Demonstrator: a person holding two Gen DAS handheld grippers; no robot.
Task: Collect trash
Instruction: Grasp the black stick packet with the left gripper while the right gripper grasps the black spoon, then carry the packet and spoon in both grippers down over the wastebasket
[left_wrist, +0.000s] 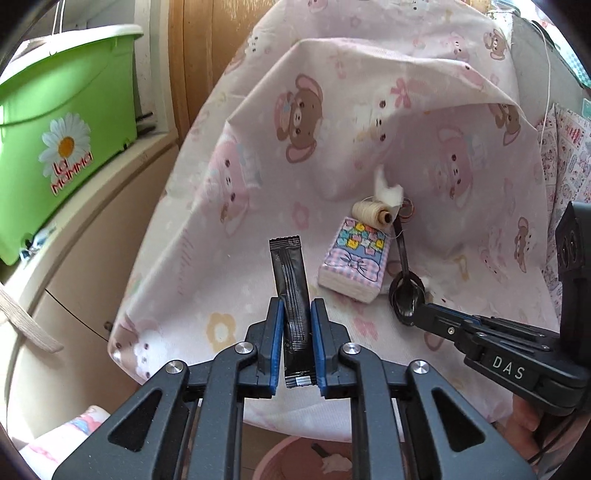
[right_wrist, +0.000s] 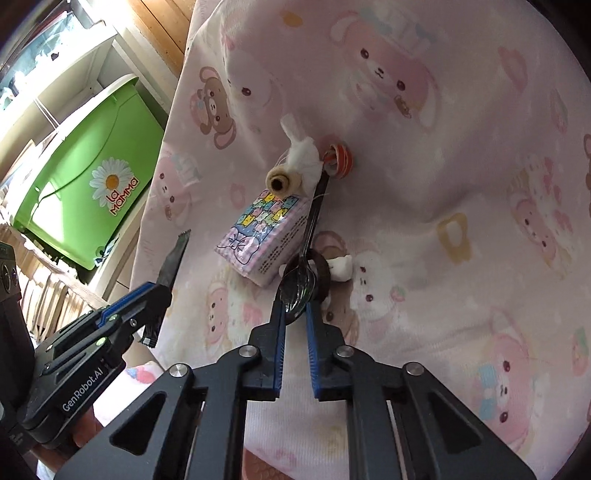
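My left gripper (left_wrist: 297, 308) is shut on a long black sachet wrapper (left_wrist: 291, 280) and holds it upright above the pink cartoon tablecloth (left_wrist: 258, 166). The wrapper also shows in the right wrist view (right_wrist: 171, 264). My right gripper (right_wrist: 295, 308) is closed around the bowl of a black plastic spoon (right_wrist: 301, 284) lying on the cloth; the spoon also shows in the left wrist view (left_wrist: 404, 295). A white crumpled tissue (right_wrist: 301, 153) lies by a thread spool (right_wrist: 282, 181). A small white scrap (right_wrist: 341, 267) lies next to the spoon bowl.
A pink tissue pack (left_wrist: 356, 262) lies left of the spoon. A red-orange ring (right_wrist: 341, 157) sits at the spoon handle's end. A green tub (left_wrist: 62, 129) stands on a cabinet to the left. A pink bin (left_wrist: 314, 461) with a tissue sits below the table edge.
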